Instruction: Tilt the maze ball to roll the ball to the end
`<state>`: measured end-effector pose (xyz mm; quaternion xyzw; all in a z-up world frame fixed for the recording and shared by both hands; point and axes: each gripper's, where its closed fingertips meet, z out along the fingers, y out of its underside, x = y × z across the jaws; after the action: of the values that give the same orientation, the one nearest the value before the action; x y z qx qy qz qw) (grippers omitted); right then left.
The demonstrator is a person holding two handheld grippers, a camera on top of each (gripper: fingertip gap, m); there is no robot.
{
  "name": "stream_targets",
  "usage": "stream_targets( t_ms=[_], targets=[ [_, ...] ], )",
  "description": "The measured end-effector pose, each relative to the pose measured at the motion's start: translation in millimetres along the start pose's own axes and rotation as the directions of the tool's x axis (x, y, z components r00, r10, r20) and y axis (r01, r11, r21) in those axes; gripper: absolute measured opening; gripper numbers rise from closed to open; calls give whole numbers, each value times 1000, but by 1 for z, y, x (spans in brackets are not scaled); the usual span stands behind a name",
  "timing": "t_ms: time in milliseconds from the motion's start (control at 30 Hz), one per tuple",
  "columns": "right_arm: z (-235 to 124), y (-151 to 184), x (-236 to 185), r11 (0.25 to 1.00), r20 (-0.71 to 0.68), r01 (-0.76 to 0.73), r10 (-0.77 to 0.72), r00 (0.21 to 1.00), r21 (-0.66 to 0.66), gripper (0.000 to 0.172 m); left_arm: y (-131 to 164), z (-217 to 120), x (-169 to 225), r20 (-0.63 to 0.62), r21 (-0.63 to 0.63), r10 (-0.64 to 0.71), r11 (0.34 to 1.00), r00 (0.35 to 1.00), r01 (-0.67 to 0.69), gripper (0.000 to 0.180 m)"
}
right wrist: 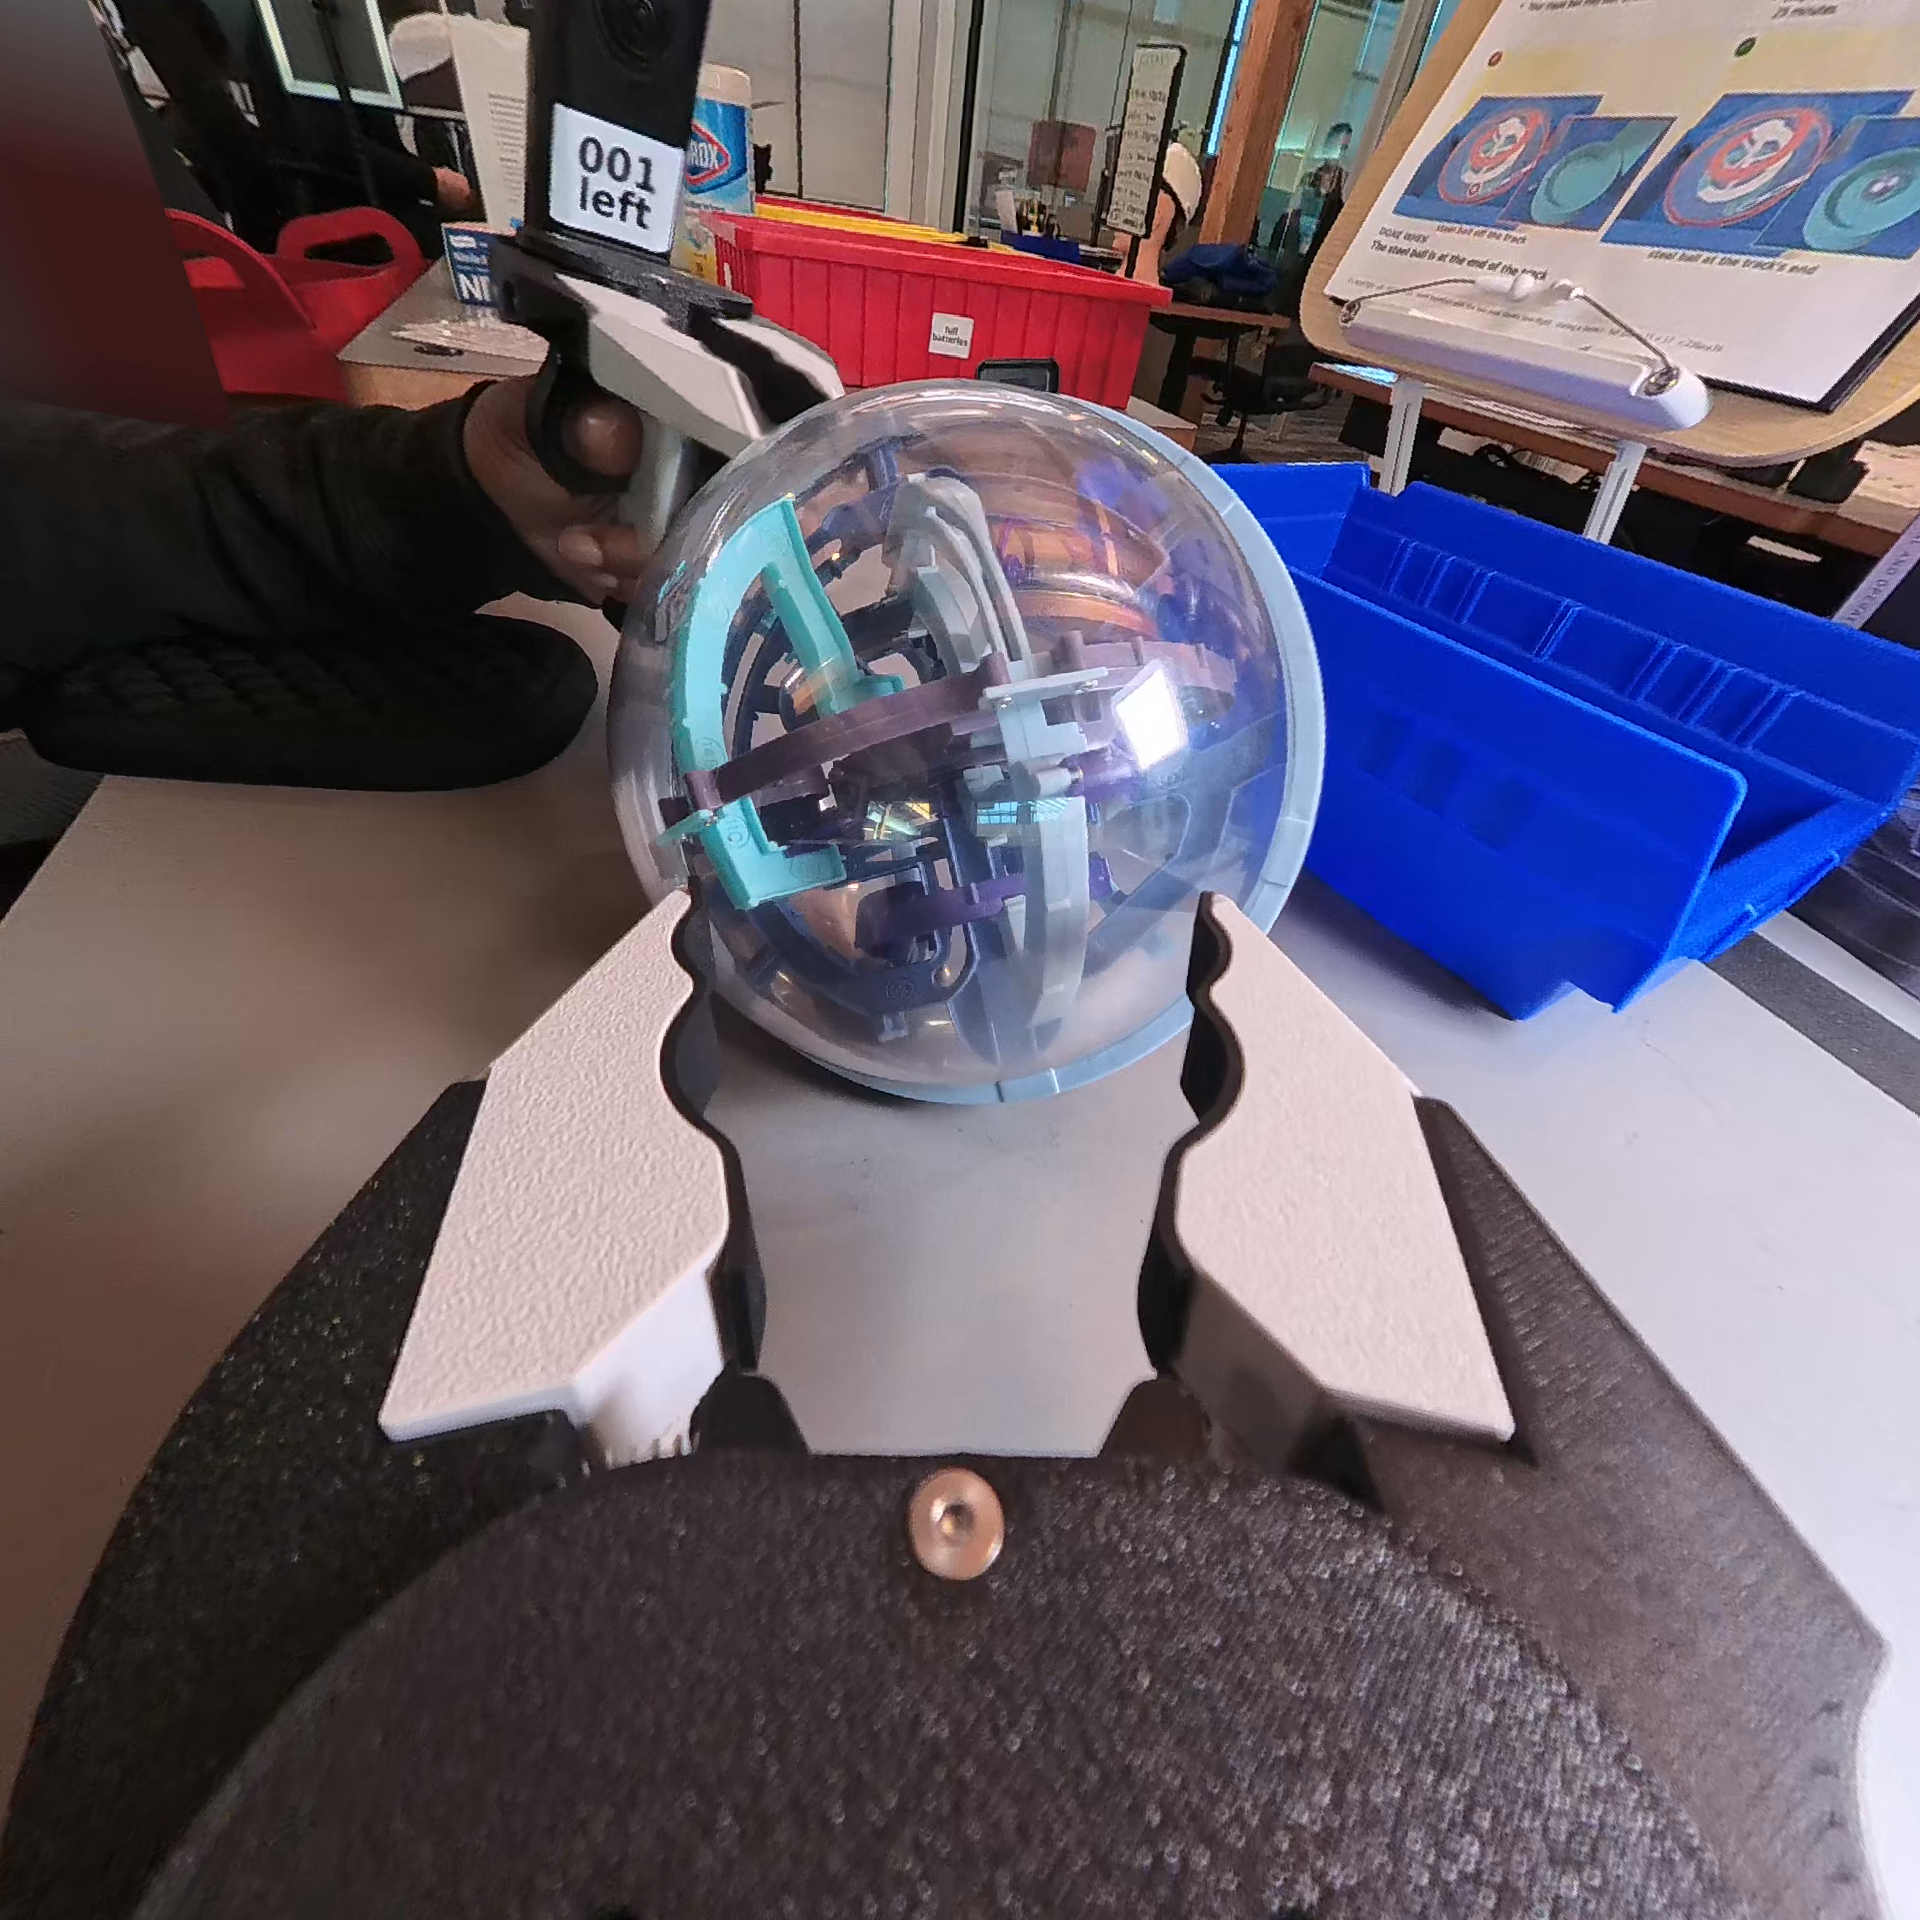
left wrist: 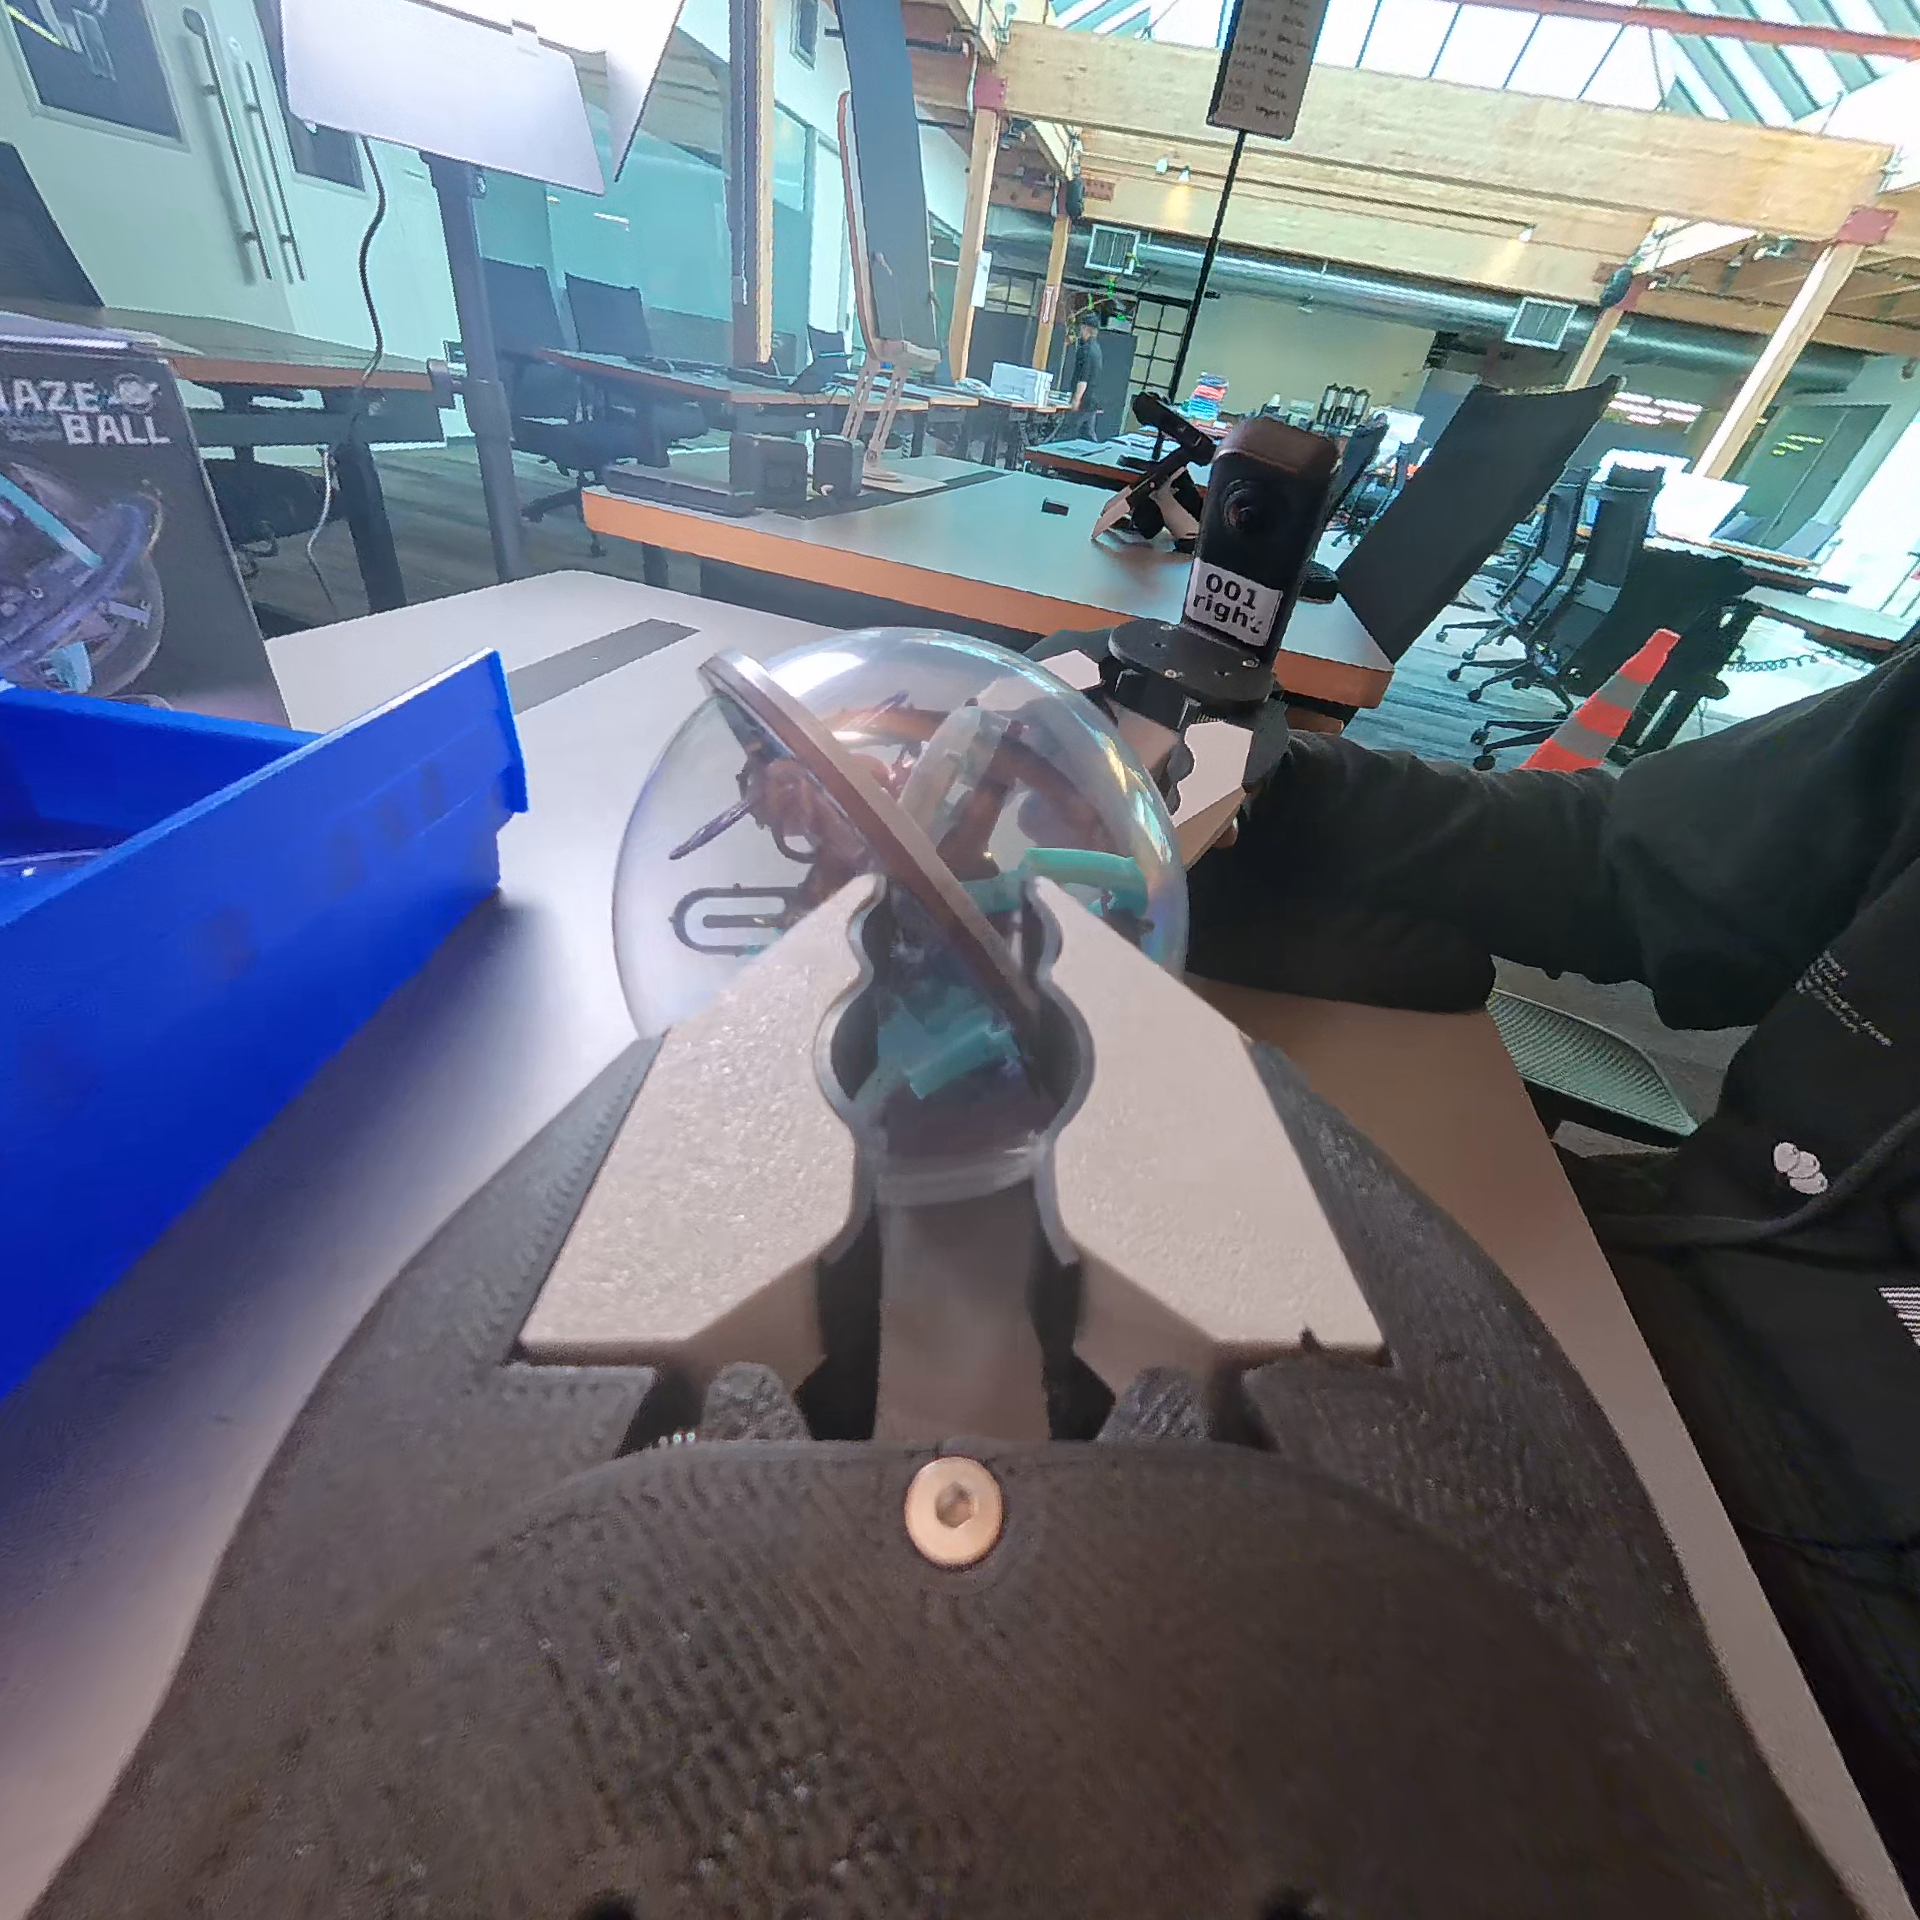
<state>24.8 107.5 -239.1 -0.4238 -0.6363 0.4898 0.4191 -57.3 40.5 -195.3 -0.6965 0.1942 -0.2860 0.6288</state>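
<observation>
The maze ball [left wrist: 831, 831] is a clear sphere with teal, purple and grey tracks inside and a grey rim around it. In the left wrist view my left gripper [left wrist: 951, 904] is shut on it, and the rim runs down between the two pads. In the right wrist view the ball [right wrist: 966, 727] sits low over the grey table [right wrist: 260, 987]. My right gripper [right wrist: 948, 935] is wide open, with its fingertips flanking the ball's near lower side. The left gripper [right wrist: 769, 384] reaches the ball from the far upper left. The right gripper [left wrist: 1205, 790] shows behind the ball. I cannot make out the small steel ball.
A blue bin [left wrist: 260, 883] stands close beside the ball [right wrist: 1558, 779]. The dark maze ball box [left wrist: 94, 540] stands behind the bin. An instruction sheet on a stand [right wrist: 1610, 208] and a red bin [right wrist: 914, 291] are farther back. A person's dark sleeve [left wrist: 1455, 862] lies along the table edge.
</observation>
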Motion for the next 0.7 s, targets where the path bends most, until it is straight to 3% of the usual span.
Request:
stream_targets(
  t_ms=[300, 700],
  targets=[
    [0, 1, 1, 1000, -4, 3, -3, 1000, -5, 89, 8, 4, -14, 115, -47, 69, 997, 991, -64, 69],
    [2, 7, 4, 999, -33, 18, -19, 999, -44, 91, 15, 4, -27, 156, -63, 32, 998, 987, -22, 88]
  ],
)
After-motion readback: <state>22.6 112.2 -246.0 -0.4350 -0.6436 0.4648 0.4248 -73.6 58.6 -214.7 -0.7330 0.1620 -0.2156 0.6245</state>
